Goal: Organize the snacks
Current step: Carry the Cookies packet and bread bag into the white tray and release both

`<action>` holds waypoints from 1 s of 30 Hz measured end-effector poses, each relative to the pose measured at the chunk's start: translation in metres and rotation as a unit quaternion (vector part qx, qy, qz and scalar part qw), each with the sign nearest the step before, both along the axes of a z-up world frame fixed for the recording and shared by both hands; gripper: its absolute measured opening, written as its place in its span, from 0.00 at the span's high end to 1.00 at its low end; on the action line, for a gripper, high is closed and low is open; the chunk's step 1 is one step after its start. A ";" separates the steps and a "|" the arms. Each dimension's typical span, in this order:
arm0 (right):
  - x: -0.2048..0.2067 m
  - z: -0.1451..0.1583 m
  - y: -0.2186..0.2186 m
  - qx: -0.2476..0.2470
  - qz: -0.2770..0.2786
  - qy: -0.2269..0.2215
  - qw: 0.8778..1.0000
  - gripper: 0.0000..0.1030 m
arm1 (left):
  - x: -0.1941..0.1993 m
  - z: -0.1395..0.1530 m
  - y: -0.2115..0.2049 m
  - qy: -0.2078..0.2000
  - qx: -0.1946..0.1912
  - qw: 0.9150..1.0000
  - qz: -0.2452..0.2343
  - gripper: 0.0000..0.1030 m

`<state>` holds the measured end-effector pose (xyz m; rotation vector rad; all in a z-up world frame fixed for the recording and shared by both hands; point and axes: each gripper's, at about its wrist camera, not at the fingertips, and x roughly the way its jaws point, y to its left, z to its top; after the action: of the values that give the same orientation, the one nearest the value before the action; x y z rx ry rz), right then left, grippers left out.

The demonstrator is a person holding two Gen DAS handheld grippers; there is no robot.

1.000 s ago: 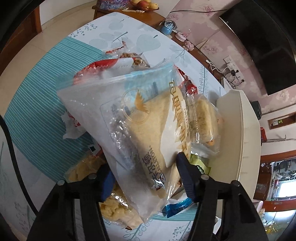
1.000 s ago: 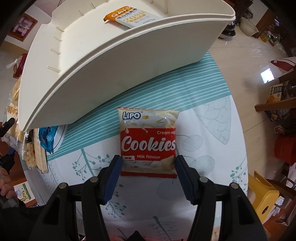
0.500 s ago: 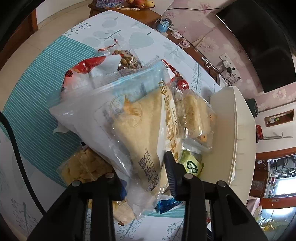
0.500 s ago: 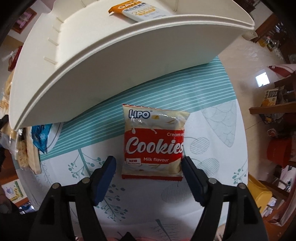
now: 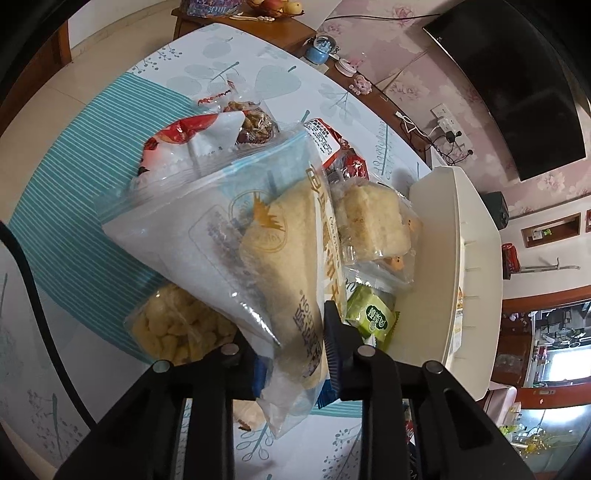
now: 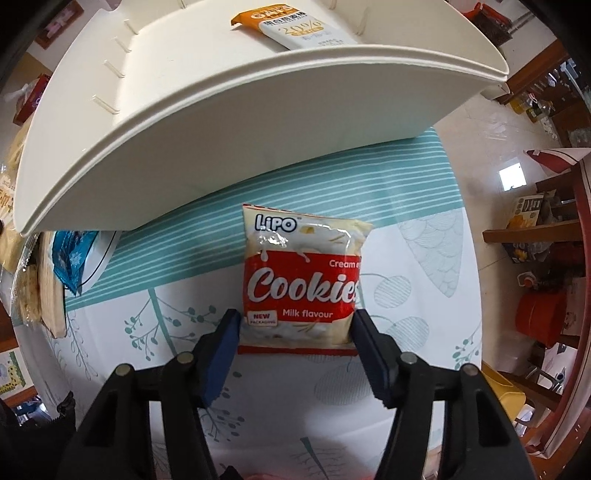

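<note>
On the table, covered with a leaf-patterned cloth with a teal striped band, stands a cream plastic bin. From the right wrist view its inside holds one flat packet with an orange end and white label, lying near the far wall; the rest of the bin's floor that shows is bare. Just in front of the bin's wall lies the Cookies packet, red and white, flat on the cloth and apart from the bin. The right claw straddles its near end, one blue pad at each side edge; the jaws are closing and the pads sit right at the edges, though whether they already press is hard to tell.

Beside the bin's left end a heap of snacks is piled. The left claw is closing on the lower end of a large clear bag of pale bread, and its pads pinch the wrapper, which is lifted above the heap. Under and around it show a clear bag of yellow puffs, a wrapped pale cake, a small green packet against the bin, a red and white packet and a clear pack of nuts. A blue wrapper lies at the bin's corner.
</note>
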<state>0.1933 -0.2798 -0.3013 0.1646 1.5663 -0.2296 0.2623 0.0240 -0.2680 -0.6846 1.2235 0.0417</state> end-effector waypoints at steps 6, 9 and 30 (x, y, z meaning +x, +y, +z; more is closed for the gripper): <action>-0.005 0.006 0.000 0.031 0.015 0.003 0.999 0.43 | -0.010 0.013 0.000 -0.005 0.007 1.000 0.001 0.78; -0.005 0.011 0.003 0.045 0.030 0.002 0.999 0.43 | -0.017 0.021 -0.002 -0.010 0.013 1.000 0.001 0.78; -0.016 0.112 0.065 0.202 0.283 -0.151 0.925 0.44 | -0.068 0.102 -0.049 -0.083 0.057 0.995 -0.008 0.78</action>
<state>0.1772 -0.2150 -0.1893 0.0567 1.2726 0.5561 0.1941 -0.0248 -0.1663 -0.5665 1.0588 0.0407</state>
